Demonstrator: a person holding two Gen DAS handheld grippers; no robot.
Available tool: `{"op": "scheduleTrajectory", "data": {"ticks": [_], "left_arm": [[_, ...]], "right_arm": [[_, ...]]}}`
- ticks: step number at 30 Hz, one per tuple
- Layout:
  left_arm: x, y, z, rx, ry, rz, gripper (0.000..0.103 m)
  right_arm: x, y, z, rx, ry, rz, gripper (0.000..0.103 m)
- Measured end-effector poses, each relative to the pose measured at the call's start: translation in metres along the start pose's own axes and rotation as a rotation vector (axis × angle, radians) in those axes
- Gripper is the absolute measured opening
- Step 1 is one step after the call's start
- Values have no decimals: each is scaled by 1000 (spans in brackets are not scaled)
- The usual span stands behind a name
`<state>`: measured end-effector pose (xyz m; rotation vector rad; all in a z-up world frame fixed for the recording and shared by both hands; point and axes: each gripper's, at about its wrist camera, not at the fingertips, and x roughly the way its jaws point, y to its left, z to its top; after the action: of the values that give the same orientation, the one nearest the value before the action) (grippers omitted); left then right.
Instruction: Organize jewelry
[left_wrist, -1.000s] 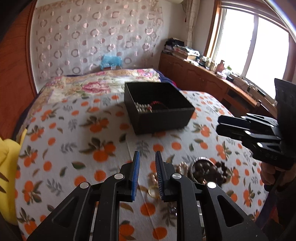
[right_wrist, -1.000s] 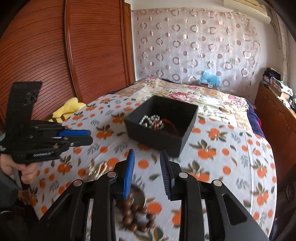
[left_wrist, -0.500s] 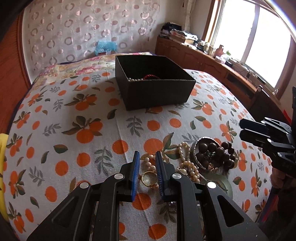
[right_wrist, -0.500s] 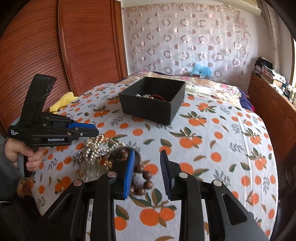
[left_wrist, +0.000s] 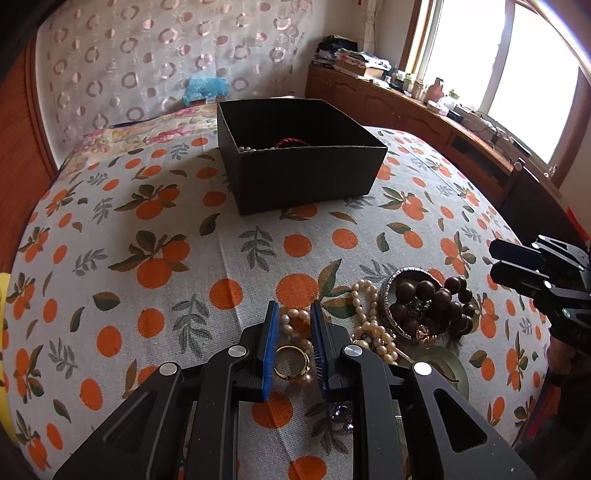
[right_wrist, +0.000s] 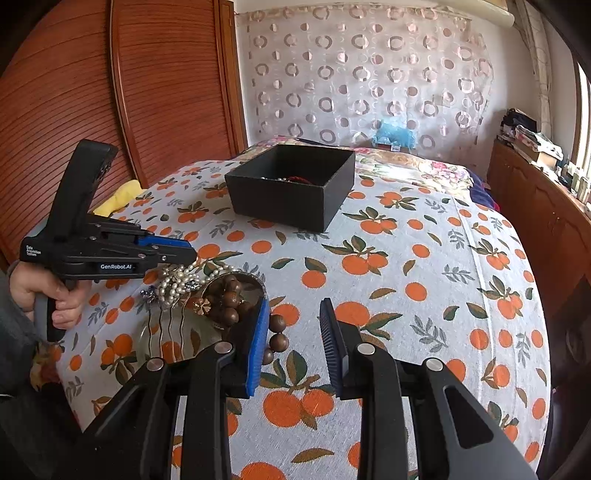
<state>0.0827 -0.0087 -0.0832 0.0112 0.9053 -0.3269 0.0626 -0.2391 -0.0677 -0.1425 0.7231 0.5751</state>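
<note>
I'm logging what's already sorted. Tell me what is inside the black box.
Inside the black box, pale pearl beads and a red cord loop show just above the near wall. That wall hides the floor, so anything else inside cannot be seen.

A big bed (left_wrist: 177, 236) fills the room, under a white cover with oranges and green leaves. Behind it hangs a thin curtain (right_wrist: 369, 81) with ring shapes. A brown wooden door (right_wrist: 92, 92) with thin lines stands on one side. A long wooden cabinet (left_wrist: 406, 110) runs under a bright window (left_wrist: 517, 74), and small things crowd its top.
</note>
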Motion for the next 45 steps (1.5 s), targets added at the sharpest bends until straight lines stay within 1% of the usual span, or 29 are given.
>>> {"op": "scheduleTrajectory", "data": {"ticks": [2, 7, 13, 14, 15, 17, 20, 29, 38, 45], "left_arm": [[-1, -1, 0, 6, 4, 8, 16], [-3, 0, -5, 7, 24, -5, 16], [3, -4, 5, 37, 34, 22, 16], [5, -4, 7, 41, 32, 27, 13], [6, -4, 9, 43, 33, 33, 6], [7, -1, 11, 39, 36, 22, 4], [-1, 0, 11, 28, 0, 31, 4], [-51, -8, 22, 10, -150, 15, 4], [-78, -16, 32, 7, -243, 9, 4], [-100, -25, 46, 20, -304, 12, 4]], "right_arm": [[0, 1, -1, 1, 0, 2, 31], [1, 1, -3, 4, 2, -1, 31], [1, 1, -5, 3, 4, 3, 31], [1, 2, -6, 0, 5, 4, 31], [2, 3, -6, -1, 6, 4, 31], [2, 4, -6, 0, 10, 7, 31], [4, 6, -6, -5, 19, 13, 31], [13, 19, -7, -30, 42, 53, 31], [22, 35, -6, -80, 90, 96, 31], [32, 43, -6, -123, 132, 77, 31]]}}
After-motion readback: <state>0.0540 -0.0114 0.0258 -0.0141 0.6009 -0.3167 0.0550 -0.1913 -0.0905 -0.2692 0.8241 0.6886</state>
